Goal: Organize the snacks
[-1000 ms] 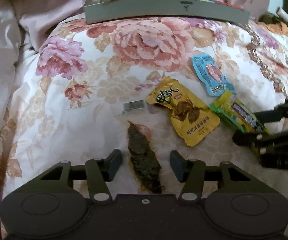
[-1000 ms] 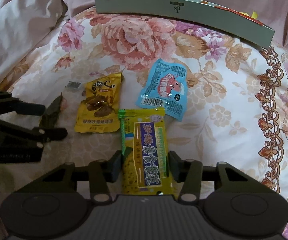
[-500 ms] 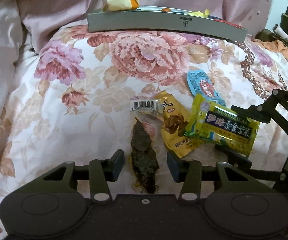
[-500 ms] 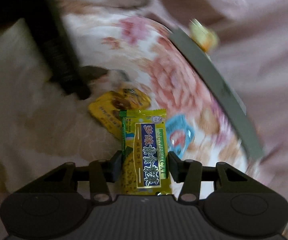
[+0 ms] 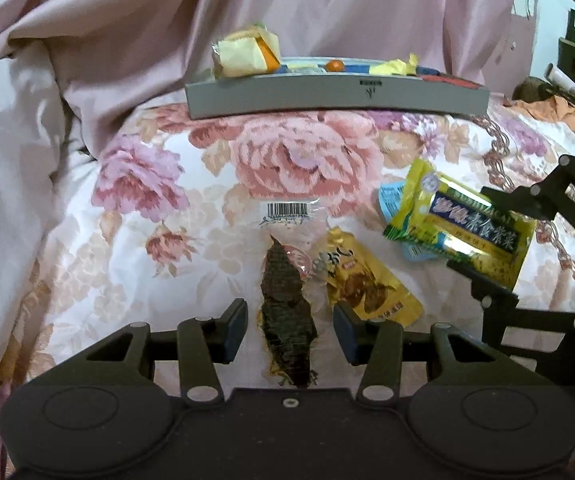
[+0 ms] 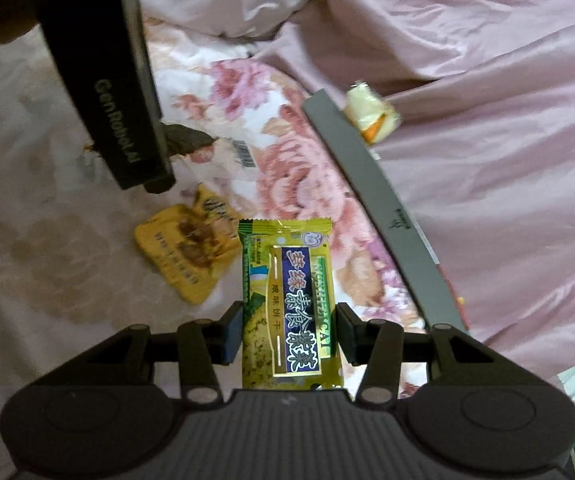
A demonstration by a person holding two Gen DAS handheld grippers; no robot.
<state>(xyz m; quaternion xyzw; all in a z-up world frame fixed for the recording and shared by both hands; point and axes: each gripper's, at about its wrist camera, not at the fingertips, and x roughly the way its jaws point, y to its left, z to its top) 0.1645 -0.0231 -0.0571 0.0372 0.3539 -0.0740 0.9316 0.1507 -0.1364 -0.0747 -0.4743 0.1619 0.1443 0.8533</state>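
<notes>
Your right gripper [image 6: 289, 334] was clamped on the yellow-green biscuit packet [image 6: 287, 308], one pad against each long edge, and held it lifted off the floral bedspread [image 5: 287, 160], tilted in the air above the blue snack packet [image 5: 389, 204]. Your left gripper [image 5: 289, 330] sat low over the bedspread with its jaws part-way apart around the dark seaweed snack in its clear wrapper [image 5: 287, 312]; the pads stood just beside the wrapper's edges, and whether they touched it I could not tell. Just to the right of that snack lay the yellow pouch [image 5: 367, 292], flat on the cloth and partly under your left gripper's right finger. At the far edge of the bedspread sat the grey tray [image 5: 335, 96], with a pale yellow wrapped snack [image 5: 243, 56] at its left end and several small items inside it.
</notes>
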